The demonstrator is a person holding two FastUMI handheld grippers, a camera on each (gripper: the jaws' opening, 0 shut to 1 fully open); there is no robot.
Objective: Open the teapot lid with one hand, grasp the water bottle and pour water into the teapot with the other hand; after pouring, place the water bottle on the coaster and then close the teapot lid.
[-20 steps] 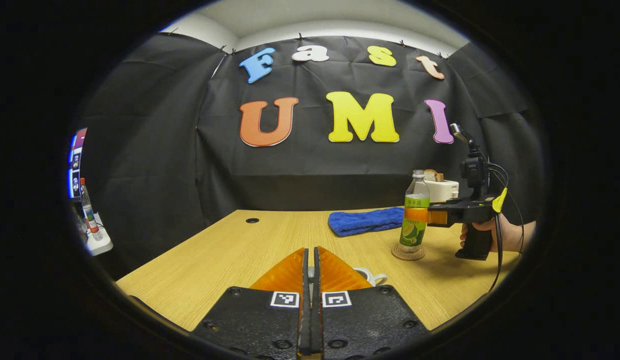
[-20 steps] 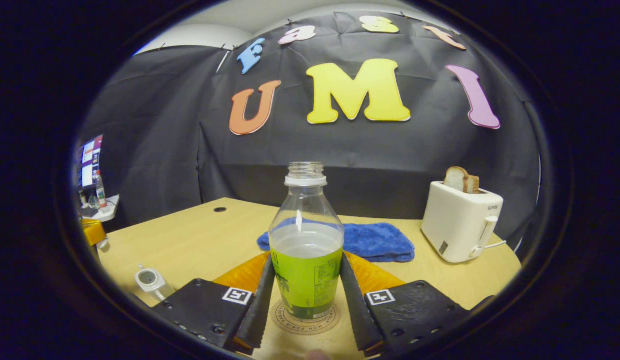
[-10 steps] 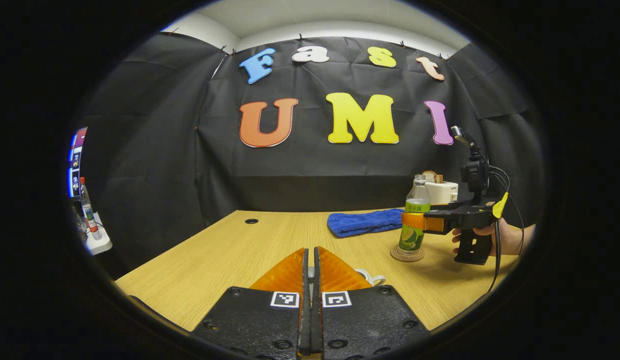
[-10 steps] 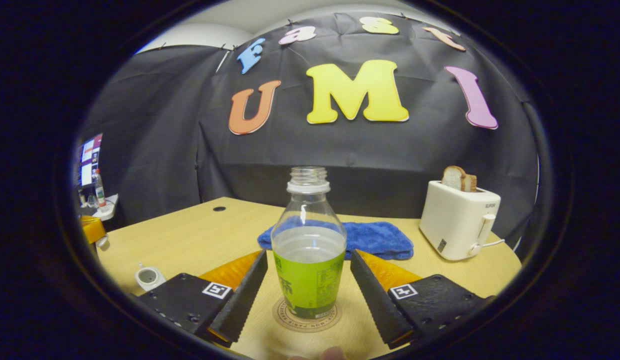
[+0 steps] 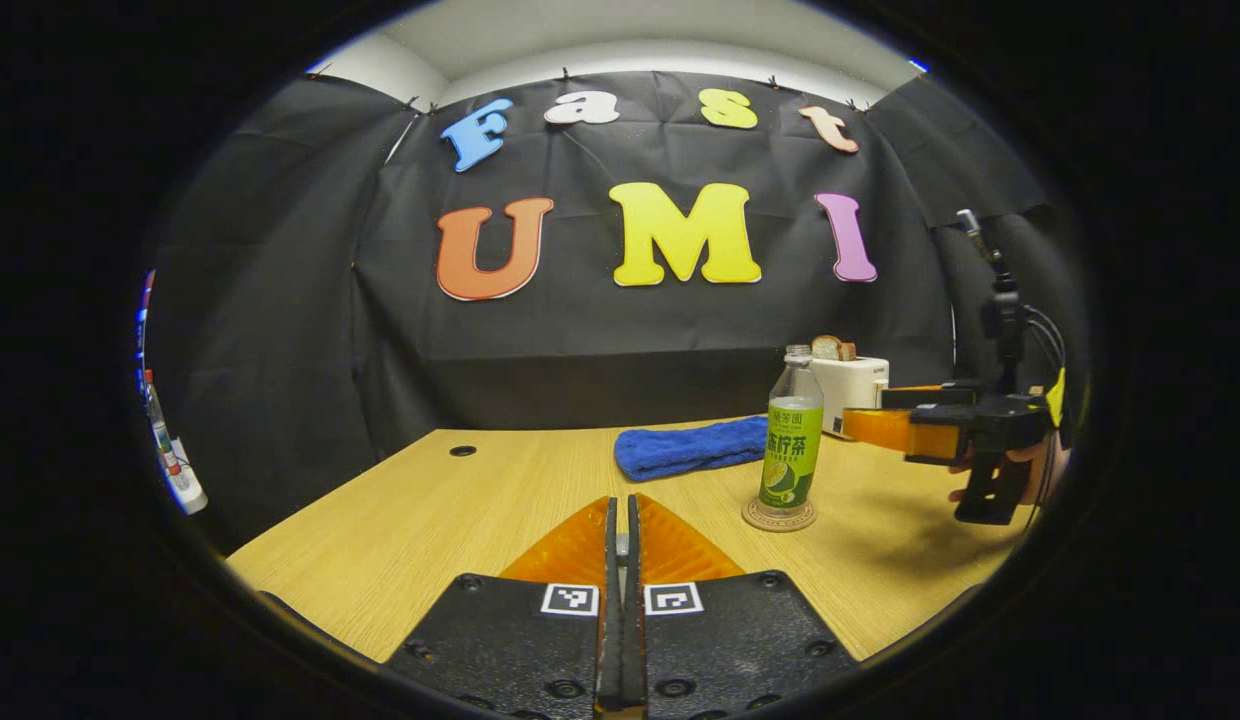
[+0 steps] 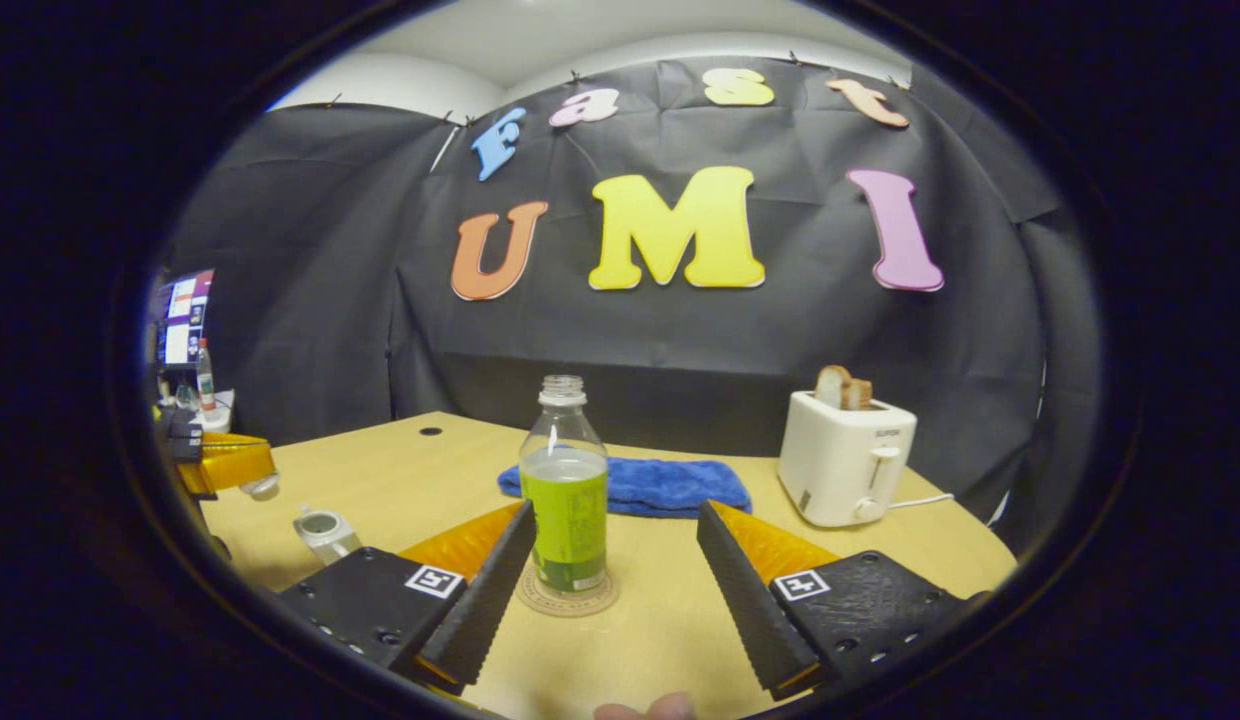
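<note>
Table [image 6: 400,480], capless, seemingly half-full bottle [image 6: 565,500]

Clear glossy plastic bottle [image 6: 565,490]; matt wood-grain table [image 6: 410,480]; fluffy cloth [image 6: 660,485].

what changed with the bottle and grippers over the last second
The right gripper let go of the water bottle: a second ago its fingers pressed the bottle's sides; now they are spread and drawn back clear of it. The bottle stayed upright on the coaster. The left gripper stayed shut, though its view shifted a little. The blue towel and toaster did not move.
</note>
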